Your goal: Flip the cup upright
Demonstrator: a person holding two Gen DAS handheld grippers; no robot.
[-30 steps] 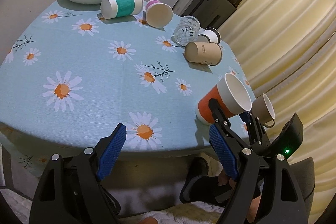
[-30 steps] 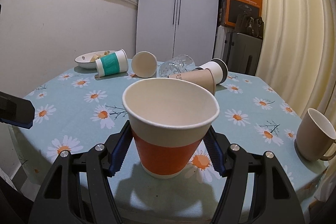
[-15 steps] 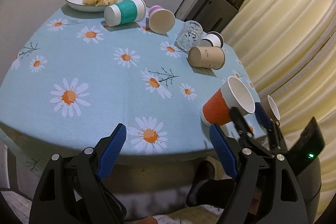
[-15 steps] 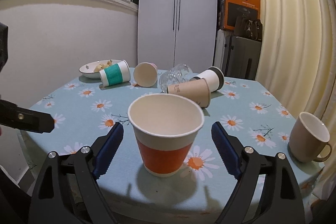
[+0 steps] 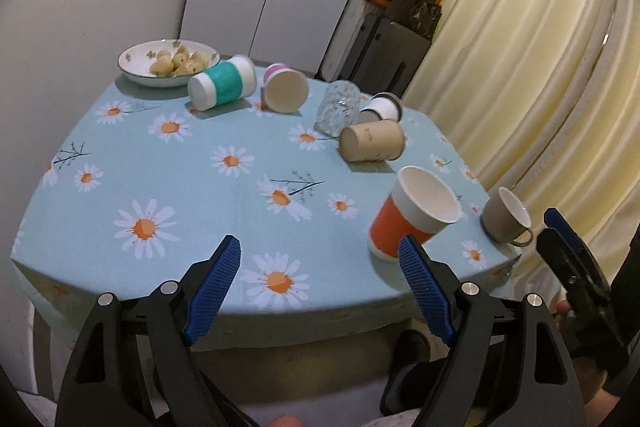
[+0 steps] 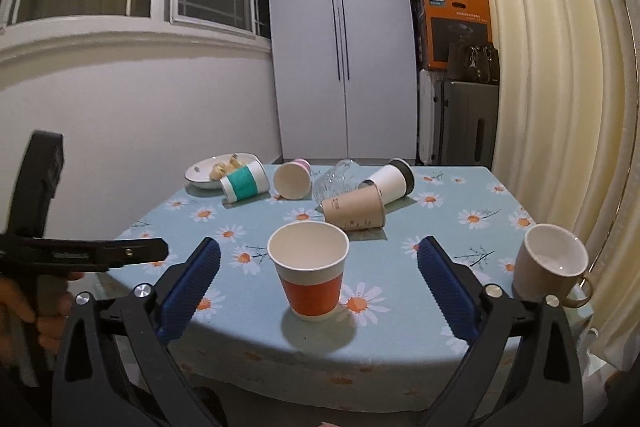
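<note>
An orange and white paper cup (image 6: 309, 271) stands upright near the table's front edge; it also shows in the left wrist view (image 5: 412, 215). My right gripper (image 6: 318, 285) is open and empty, drawn back from the cup, with its fingers apart on either side. My left gripper (image 5: 320, 287) is open and empty at the front edge, left of the cup. Further back lie a brown paper cup (image 6: 354, 211), a white cup with a black lid (image 6: 390, 181), a glass (image 6: 334, 179), a pink cup (image 6: 293, 179) and a teal-banded cup (image 6: 245, 182), all on their sides.
A beige mug (image 6: 550, 267) stands upright at the right edge. A bowl of food (image 6: 212, 171) sits at the back left. The table has a blue daisy cloth (image 6: 460, 199). Curtains hang at the right; a cabinet and boxes stand behind.
My right gripper has opened, let go of the orange cup and drawn back from it; the cup stays upright on the table. The left gripper has pulled back slightly.
</note>
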